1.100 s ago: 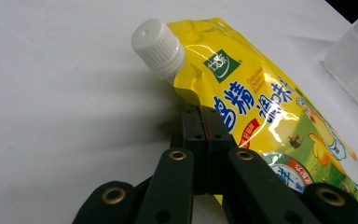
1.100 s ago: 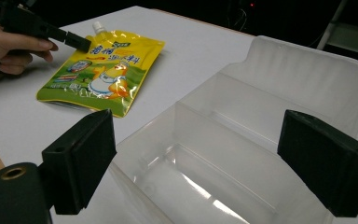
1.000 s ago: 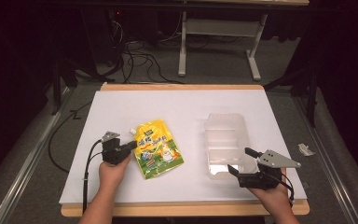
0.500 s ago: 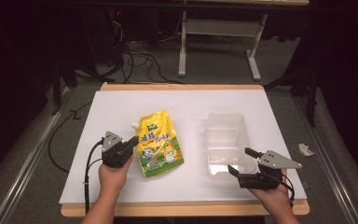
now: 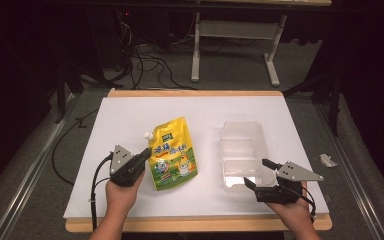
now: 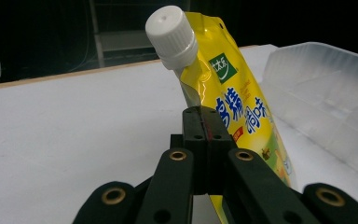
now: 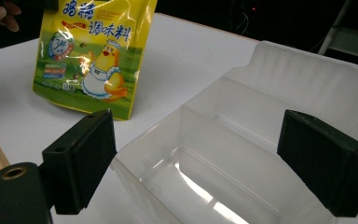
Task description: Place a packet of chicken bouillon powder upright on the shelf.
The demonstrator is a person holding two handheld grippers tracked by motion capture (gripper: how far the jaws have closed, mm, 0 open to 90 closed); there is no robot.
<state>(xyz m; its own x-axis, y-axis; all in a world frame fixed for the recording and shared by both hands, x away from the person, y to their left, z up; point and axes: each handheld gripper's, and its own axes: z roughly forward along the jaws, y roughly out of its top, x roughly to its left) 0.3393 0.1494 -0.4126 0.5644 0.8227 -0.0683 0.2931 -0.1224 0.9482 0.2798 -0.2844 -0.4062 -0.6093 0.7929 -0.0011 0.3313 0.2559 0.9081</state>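
Lifting stage, judged: left tongs (image 5: 142, 156) clenched on the edge of the yellow spout pouch (image 5: 174, 152), just below its white cap (image 6: 171, 32), raised and tilted near the desk (image 5: 130, 115) front edge, left of centre. Right tongs (image 5: 256, 173) released, jaws spread at the near end of the clear plastic bin (image 5: 242, 150), right of centre. Probable next move: carrying pouch across into bin, clearing its near wall. Nothing between the two; cables beyond the far edge.
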